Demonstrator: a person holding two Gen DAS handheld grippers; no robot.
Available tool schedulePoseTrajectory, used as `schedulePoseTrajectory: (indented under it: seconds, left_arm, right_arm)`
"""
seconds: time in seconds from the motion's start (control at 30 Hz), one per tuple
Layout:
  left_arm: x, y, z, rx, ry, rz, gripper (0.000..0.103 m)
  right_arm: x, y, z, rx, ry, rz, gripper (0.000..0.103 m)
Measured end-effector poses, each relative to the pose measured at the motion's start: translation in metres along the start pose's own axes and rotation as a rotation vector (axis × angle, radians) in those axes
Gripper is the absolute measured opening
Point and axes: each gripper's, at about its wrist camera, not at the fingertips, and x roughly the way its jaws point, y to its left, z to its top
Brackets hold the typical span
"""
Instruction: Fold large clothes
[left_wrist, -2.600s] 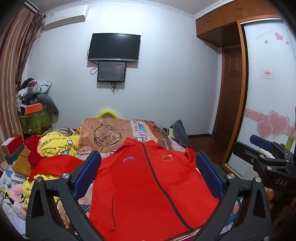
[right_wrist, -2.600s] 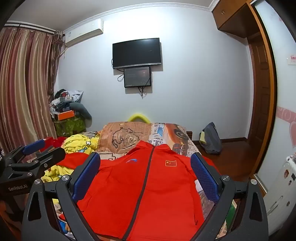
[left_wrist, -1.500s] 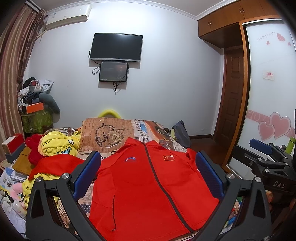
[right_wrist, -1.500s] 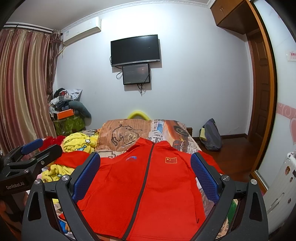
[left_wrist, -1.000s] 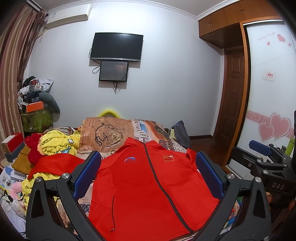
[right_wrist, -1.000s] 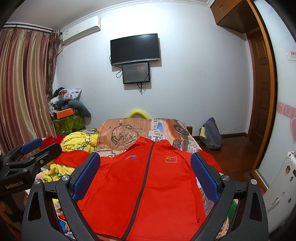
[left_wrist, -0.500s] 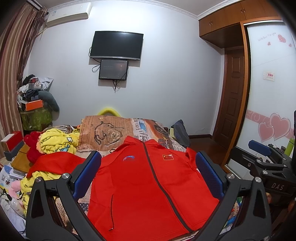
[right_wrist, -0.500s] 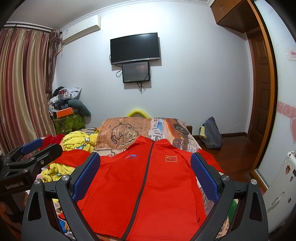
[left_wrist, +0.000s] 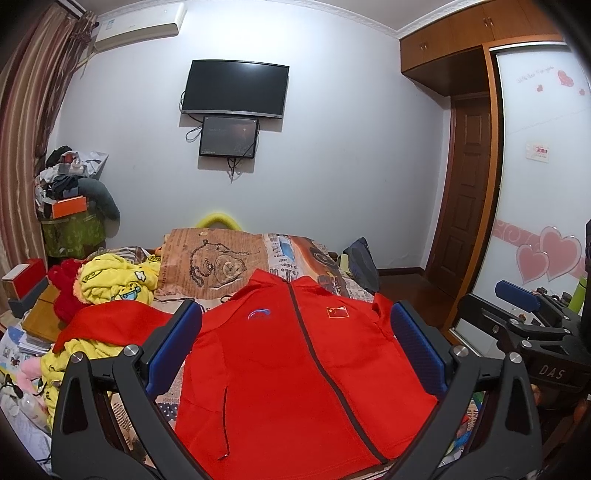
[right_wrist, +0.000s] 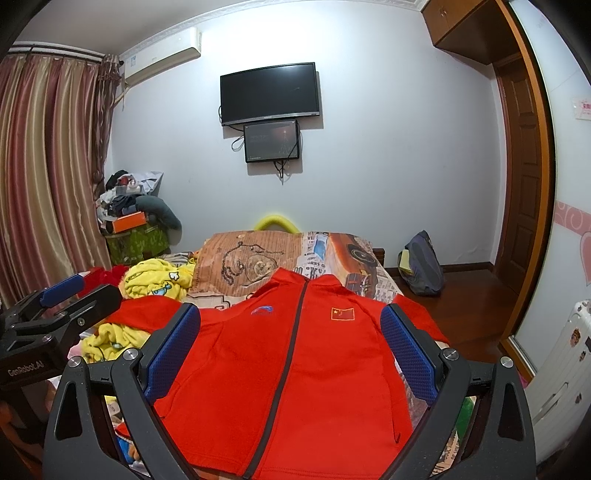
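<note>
A red zip-up jacket lies flat and face up on the bed, collar at the far end, dark zipper down the middle; it also shows in the right wrist view. Its left sleeve stretches out over a yellow blanket. My left gripper is open and empty, held above the jacket's near part. My right gripper is open and empty, also above the jacket. Each gripper shows at the edge of the other's view: the right one and the left one.
A patterned bedspread covers the bed. A yellow blanket and red plush lie at the left. Boxes and clutter stand by the curtain. A backpack sits on the floor at right, near the wardrobe door.
Both grippers have drifted very slightly; the jacket lies as before and both grippers stay open.
</note>
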Motion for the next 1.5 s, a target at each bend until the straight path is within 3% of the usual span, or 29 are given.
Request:
schedulePoseTrajectory:
  seconds: [0.33,0.53,0.67,0.8,0.93,1.17,1.4,1.5]
  left_arm:
    - [0.016,0.016,0.003,-0.018,0.022,0.005,0.103]
    - [0.048,0.043,0.003,-0.017,0.045,0.081,0.103]
    - [0.079,0.070,-0.002,-0.033,0.062,0.191,0.103]
    - [0.116,0.107,-0.009,-0.047,0.109,0.256,0.103]
    - [0.146,0.152,-0.016,-0.081,0.159,0.278,0.103]
    - [0.196,0.249,-0.040,-0.238,0.317,0.275,0.103]
    - [0.214,0.342,-0.092,-0.430,0.471,0.287,0.102]
    - [0.213,0.369,-0.114,-0.505,0.504,0.285,0.092]
  right_arm:
    - [0.026,0.002,0.000,0.004,0.052,0.004,0.097]
    - [0.054,0.000,0.001,-0.009,0.095,-0.004,0.097]
    - [0.076,-0.004,0.004,-0.015,0.118,-0.024,0.097]
    - [0.110,-0.009,0.004,-0.015,0.158,-0.065,0.097]
    - [0.141,-0.013,0.006,-0.016,0.207,-0.051,0.097]
    - [0.205,-0.009,0.003,-0.059,0.321,-0.033,0.097]
    - [0.256,-0.010,-0.036,-0.051,0.523,-0.015,0.097]
    - [0.267,-0.012,-0.047,-0.047,0.587,-0.007,0.097]
